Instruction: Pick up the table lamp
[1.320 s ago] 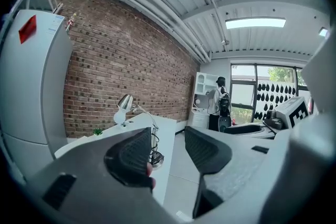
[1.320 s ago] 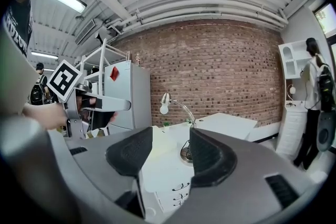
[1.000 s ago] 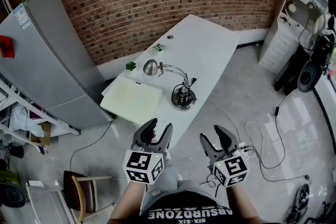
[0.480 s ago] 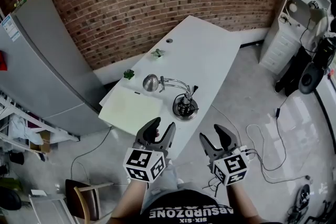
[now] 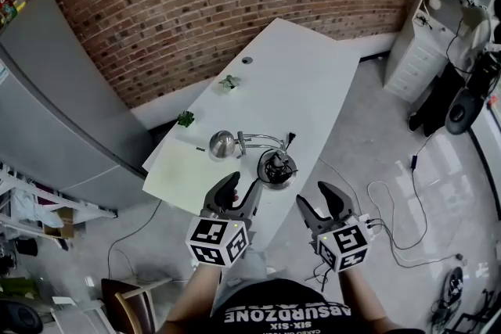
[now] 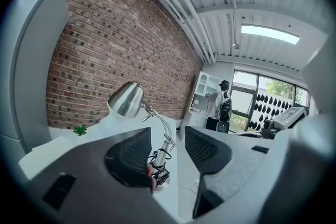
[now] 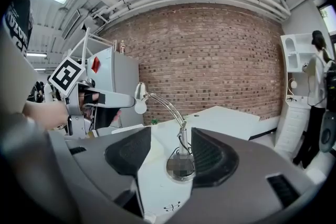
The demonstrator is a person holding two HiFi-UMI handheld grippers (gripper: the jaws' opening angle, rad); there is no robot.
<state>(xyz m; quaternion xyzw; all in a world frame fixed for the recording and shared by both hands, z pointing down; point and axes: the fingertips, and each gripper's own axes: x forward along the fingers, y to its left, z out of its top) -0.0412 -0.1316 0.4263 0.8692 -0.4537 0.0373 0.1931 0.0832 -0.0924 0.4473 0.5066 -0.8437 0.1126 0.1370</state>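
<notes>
From the head view, the table lamp (image 5: 274, 166) stands close to the tabletop's (image 5: 313, 74) near edge, just ahead of my left tool (image 5: 241, 185). My right tool (image 5: 321, 194) hangs beyond that edge over open floor (image 5: 376, 145). A clumsy nudge could push the lamp off. In the left gripper view the jaws gape empty, and the cord (image 6: 157, 157) wound round the stem might snag. The right gripper view shows wide, empty jaws, and the shade (image 7: 139, 94) overhangs to one side, so I'd expect tipping.

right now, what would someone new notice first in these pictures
A chrome table lamp stands near the close end of the white table, neck arching to its shade. The left gripper and right gripper hang just short of it, fingers apart and empty. A brick wall rises behind.
</notes>
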